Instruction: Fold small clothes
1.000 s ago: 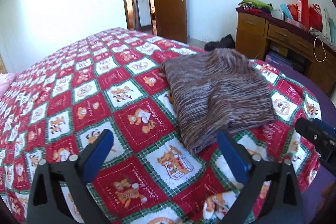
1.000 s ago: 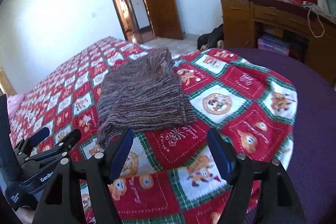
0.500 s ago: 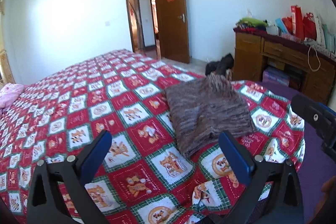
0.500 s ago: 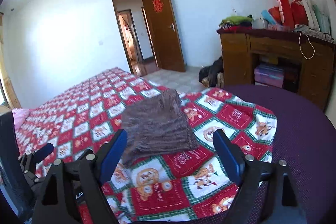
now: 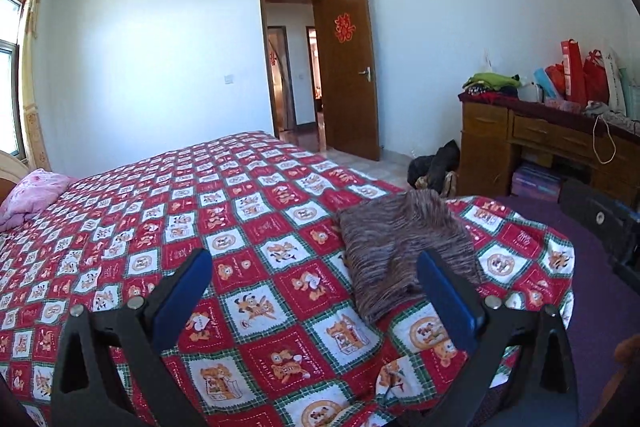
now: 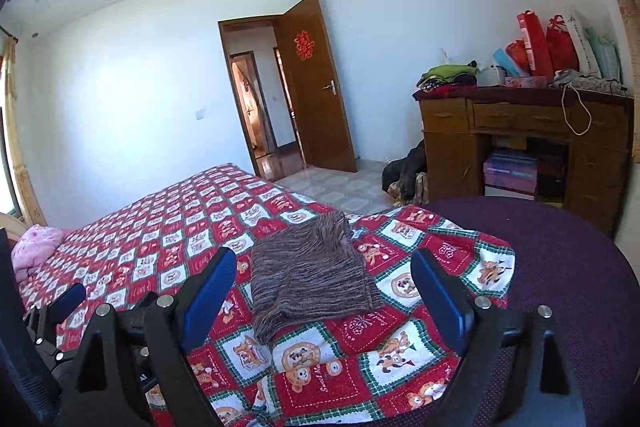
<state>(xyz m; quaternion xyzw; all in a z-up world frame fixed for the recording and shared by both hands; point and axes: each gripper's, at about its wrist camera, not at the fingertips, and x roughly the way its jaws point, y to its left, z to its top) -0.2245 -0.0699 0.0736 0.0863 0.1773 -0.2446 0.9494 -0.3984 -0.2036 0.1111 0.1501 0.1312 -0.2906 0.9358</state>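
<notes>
Folded brown garment's (image 5: 404,247) near edge behind a blue finger (image 5: 444,303); door emblem (image 5: 345,27) unreadable.

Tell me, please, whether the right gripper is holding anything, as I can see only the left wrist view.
Observer: No. The right wrist view shows the right gripper open, with nothing between its fingers.
Operator: Thank you. Is it touching the folded garment?
Observer: No. The brown knitted garment lies folded on the quilt, beyond the blue fingertips and apart from them.
</notes>
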